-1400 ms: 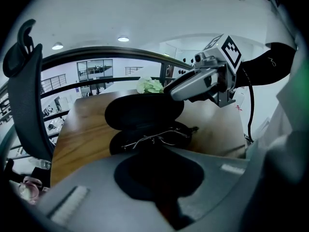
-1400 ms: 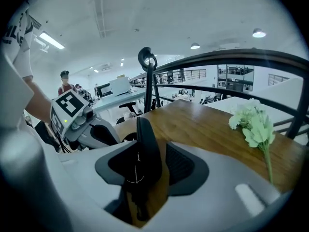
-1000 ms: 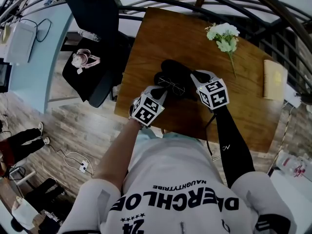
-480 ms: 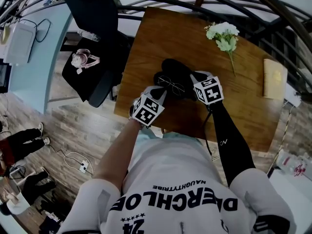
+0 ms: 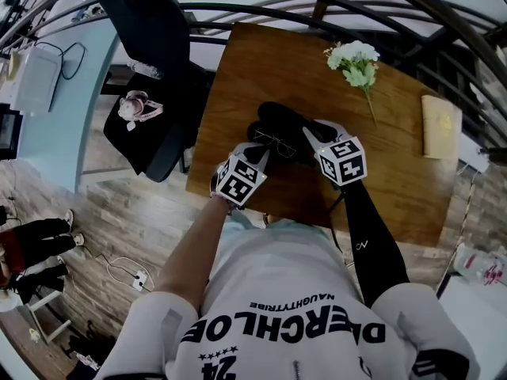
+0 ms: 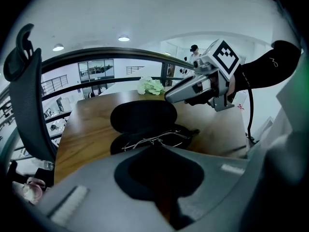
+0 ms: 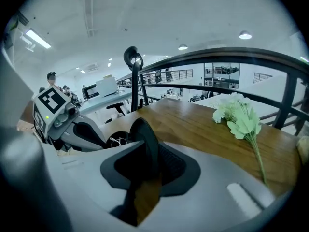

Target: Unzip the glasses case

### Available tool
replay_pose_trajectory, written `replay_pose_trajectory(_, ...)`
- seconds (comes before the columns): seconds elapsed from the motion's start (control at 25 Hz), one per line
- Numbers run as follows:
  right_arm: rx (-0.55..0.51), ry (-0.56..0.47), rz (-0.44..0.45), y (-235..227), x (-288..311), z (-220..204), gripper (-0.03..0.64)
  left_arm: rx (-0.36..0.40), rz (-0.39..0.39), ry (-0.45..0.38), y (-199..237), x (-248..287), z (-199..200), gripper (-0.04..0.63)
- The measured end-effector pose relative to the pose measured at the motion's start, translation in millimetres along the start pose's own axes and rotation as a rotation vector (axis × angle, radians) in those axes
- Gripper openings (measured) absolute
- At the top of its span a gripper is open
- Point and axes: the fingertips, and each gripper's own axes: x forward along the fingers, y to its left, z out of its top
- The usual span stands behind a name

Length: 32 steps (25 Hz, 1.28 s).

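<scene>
A black glasses case (image 5: 276,117) lies open in the middle of the wooden table (image 5: 396,180). Its lid (image 6: 143,116) stands up, and wire-framed glasses (image 6: 155,140) rest in the lower half. My left gripper (image 5: 260,152) is shut on the near rim of the case. My right gripper (image 5: 310,135) is at the lid's right side. In the right gripper view the lid (image 7: 145,139) stands edge-on between the pads, with bare wood showing beside it. These jaws have just been opening and do not press on the lid.
A white flower sprig (image 5: 355,58) lies at the table's far side and a tan book (image 5: 440,127) at the right edge. A black office chair (image 5: 154,46) with pink headphones (image 5: 135,104) stands left of the table. A curved dark railing (image 6: 120,52) runs behind it.
My right gripper has drawn back a little toward the near edge of the table. The left gripper and the open case stayed put.
</scene>
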Motion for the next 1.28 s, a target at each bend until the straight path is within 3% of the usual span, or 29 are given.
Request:
replay_pose_trajectory(0.52, -0.007, -0.176, -0.020, 19, -45, 33, 0.157, -0.006, 0.075, -0.060, 1, -25, 23, 0.006)
replay_pose_trajectory(0.72, -0.004, -0.238, -0.056, 23, -63, 48, 0.169, -0.014, 0.162, -0.155, 20, -59, 53, 0.009)
replay_pose_trajectory(0.92, -0.005, -0.307, -0.135, 30, -85, 66, 0.177, 0.033, 0.245, -0.284, 41, -97, 96, 0.020)
replay_pose_trajectory(1.28, -0.001, -0.414, -0.294, 71, -126, 99, 0.208, 0.135, 0.270, -0.487, 50, -180, 152, 0.032)
